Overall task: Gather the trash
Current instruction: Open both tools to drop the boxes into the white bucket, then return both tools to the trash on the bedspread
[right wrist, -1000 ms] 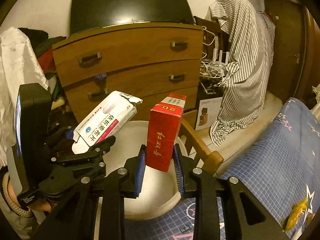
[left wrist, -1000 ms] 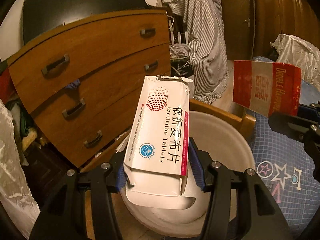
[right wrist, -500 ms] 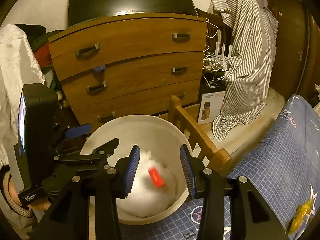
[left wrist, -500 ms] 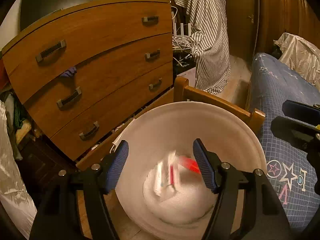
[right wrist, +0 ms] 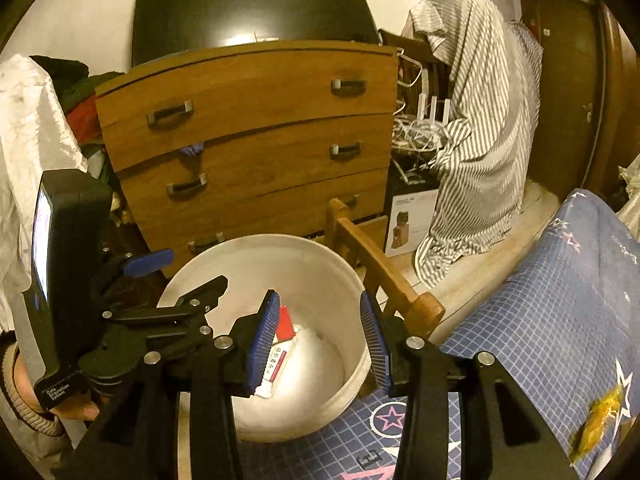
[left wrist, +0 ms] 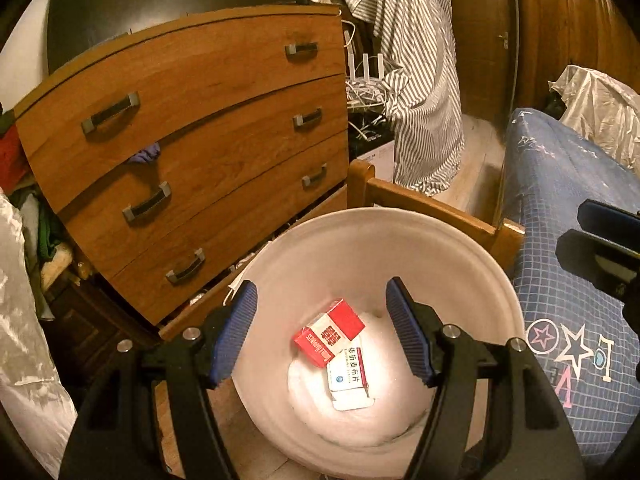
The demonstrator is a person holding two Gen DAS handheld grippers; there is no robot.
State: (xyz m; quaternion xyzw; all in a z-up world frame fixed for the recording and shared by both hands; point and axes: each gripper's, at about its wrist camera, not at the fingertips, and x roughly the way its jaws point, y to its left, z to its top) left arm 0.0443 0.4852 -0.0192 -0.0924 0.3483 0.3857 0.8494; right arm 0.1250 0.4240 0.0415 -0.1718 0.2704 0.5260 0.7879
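A white round bin point(left wrist: 400, 236) stands on the floor beside the bed; it also shows in the right wrist view point(right wrist: 280, 252). At its bottom lie a red and white box point(left wrist: 328, 334) and a white tablet box point(left wrist: 349, 372). Both boxes show partly in the right wrist view, the red one point(right wrist: 285, 322) above the white one point(right wrist: 277, 360). My left gripper point(left wrist: 322, 334) is open and empty above the bin. My right gripper point(right wrist: 318, 342) is open and empty above the bin's near side. The left gripper's body point(right wrist: 132, 320) shows at the left in the right wrist view.
A wooden chest of drawers point(left wrist: 200, 140) stands behind the bin. A wooden bed frame point(left wrist: 432, 208) and a blue patterned bedsheet point(left wrist: 560, 200) lie to the right. A yellow wrapper point(right wrist: 598, 420) lies on the sheet. A striped shirt point(right wrist: 480, 120) hangs at the back.
Both grippers opened and let go of their boxes. The white tablet box and the red box fell into the bin and now lie at its bottom.
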